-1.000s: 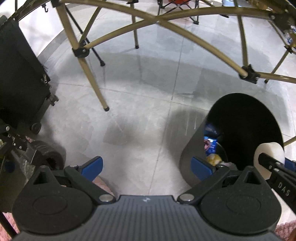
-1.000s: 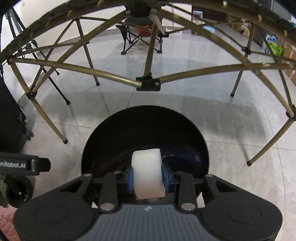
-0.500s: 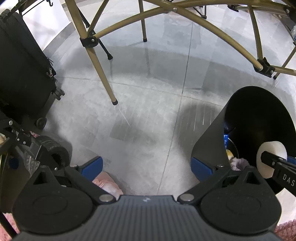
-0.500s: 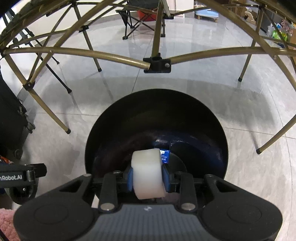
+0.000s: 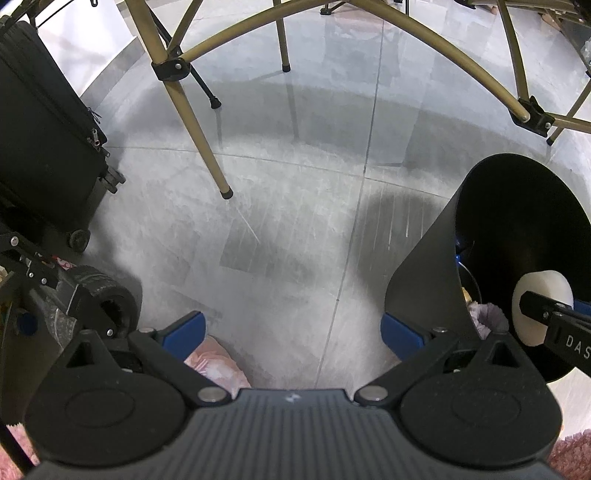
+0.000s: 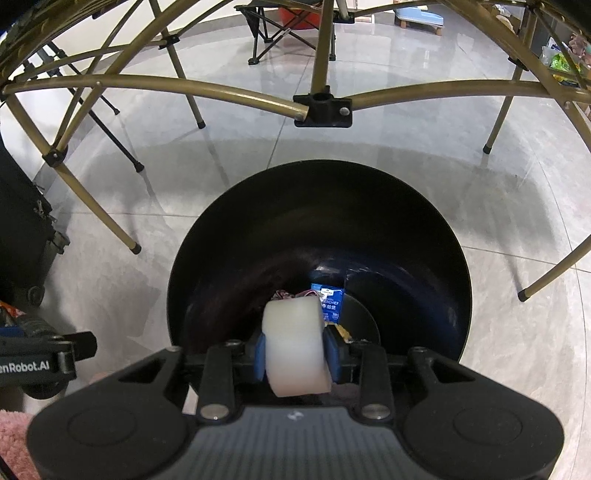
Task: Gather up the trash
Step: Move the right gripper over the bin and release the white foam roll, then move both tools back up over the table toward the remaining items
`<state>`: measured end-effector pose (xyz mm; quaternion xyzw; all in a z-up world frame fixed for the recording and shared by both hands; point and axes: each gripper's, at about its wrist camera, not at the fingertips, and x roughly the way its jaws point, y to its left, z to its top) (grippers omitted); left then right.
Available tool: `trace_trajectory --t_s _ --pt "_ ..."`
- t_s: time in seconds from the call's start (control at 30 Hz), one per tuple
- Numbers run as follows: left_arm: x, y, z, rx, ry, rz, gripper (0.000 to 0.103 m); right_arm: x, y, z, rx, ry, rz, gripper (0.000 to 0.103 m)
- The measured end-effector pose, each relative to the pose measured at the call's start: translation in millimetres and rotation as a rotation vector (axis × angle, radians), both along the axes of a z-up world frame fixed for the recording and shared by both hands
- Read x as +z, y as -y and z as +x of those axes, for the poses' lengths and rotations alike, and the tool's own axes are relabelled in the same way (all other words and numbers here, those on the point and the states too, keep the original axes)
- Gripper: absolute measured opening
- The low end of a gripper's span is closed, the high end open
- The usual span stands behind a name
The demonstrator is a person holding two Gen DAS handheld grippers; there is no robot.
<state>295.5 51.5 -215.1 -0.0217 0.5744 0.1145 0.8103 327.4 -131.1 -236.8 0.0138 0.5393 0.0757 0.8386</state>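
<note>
A round black trash bin (image 6: 317,206) stands on the grey tile floor, its mouth right under my right gripper (image 6: 295,350). That gripper is shut on a white roll of tape (image 6: 295,343), held over the bin opening. Inside the bin lie a blue tissue packet (image 6: 330,302) and other scraps. In the left wrist view the same bin (image 5: 436,273) stands at the right, with the white roll (image 5: 541,291) over it. My left gripper (image 5: 291,328) is open above bare floor, nothing between its blue pads.
Gold folding-frame legs (image 6: 96,218) and bars (image 6: 443,92) arch over the floor. A black suitcase (image 5: 40,136) on wheels stands at the left. A pink cloth (image 5: 214,365) lies under the left gripper. A folding chair (image 6: 273,29) is far back.
The right gripper has sunk toward the bin with the white roll, so the bin's inside and its blue packet show more. The left view has tilted a little; the bin sits lower right.
</note>
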Motion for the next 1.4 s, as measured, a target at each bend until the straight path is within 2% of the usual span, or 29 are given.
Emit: trace_trajectory --t_s 0.07,0.13,0.3,0.9,1.4 --pt "0 0 0 -0.002 0.0 -0.001 0.103 0 0 0 -0.002 0.002 -0.004 0.042" --pt "-1 0 -1 -0.002 -0.001 0.0 0.103 0 0 0 -0.01 0.004 -0.019 0.078" --pt "0 1 -1 -0.001 0.0 0.001 0.103 -1 -1 0 -0.013 -0.009 -0.048 0.103" --pt "1 4 -1 -0.011 0.006 -0.001 0.103 2 2 -3 -0.002 -0.021 -0.032 0.103" --pt "15 7 -9 -0.035 0.057 -0.013 0.103 20 9 -17 0.022 0.019 -0.026 0.103"
